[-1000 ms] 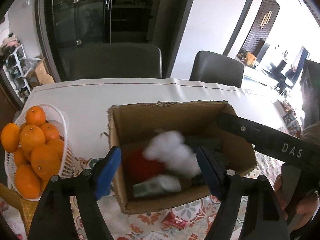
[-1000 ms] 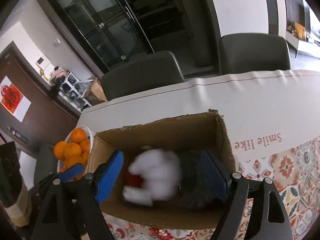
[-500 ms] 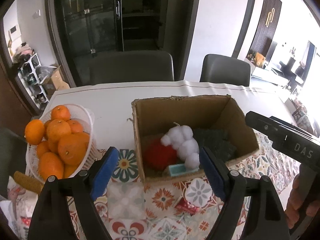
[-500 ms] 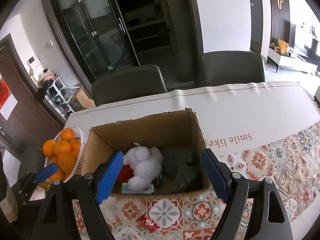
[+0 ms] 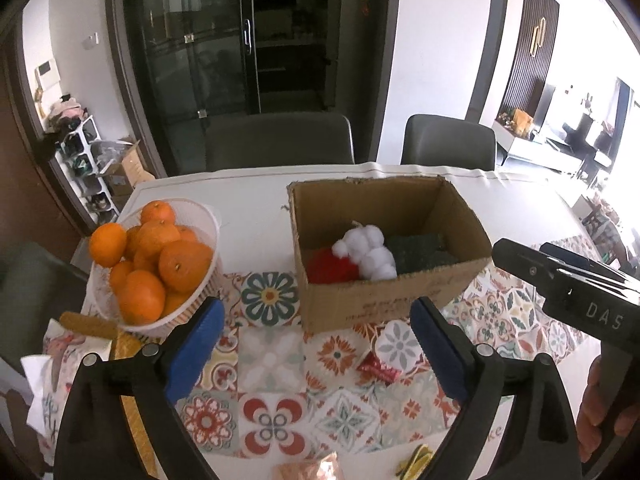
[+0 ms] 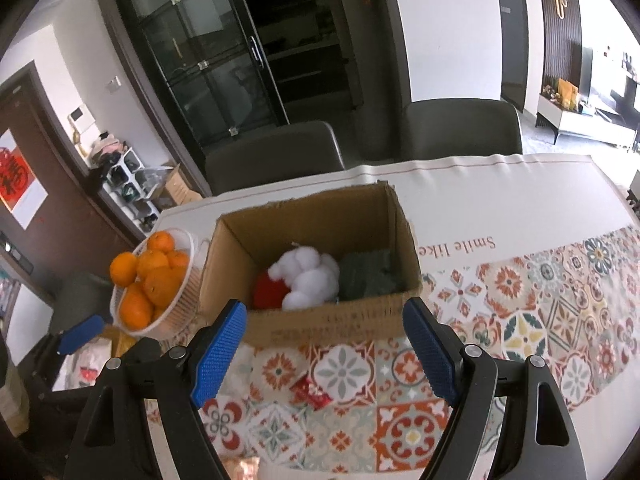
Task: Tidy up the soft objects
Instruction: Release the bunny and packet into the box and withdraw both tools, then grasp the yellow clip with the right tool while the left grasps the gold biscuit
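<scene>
An open cardboard box [image 5: 394, 300] [image 6: 328, 324] stands on the patterned tablecloth. Inside lie a white fluffy toy [image 5: 370, 250] [image 6: 306, 276], a red soft thing [image 5: 330, 268] [image 6: 270, 290] to its left and a dark green fuzzy cloth [image 5: 418, 250] [image 6: 366, 274] to its right. My left gripper [image 5: 314, 344] is open and empty, held back from the box's near wall. My right gripper [image 6: 322, 352] is open and empty, also short of the box. The right gripper's body shows in the left wrist view [image 5: 568, 292].
A white basket of oranges [image 5: 154, 264] [image 6: 156, 280] stands left of the box. A small red wrapper [image 5: 378, 368] [image 6: 310, 390] lies on the cloth before the box. Paper and packets [image 5: 88, 344] lie at the table's left edge. Two grey chairs [image 5: 280, 142] stand behind the table.
Both grippers have pulled back and up from over the box. The white toy, blurred in motion a second ago, now lies still inside the box.
</scene>
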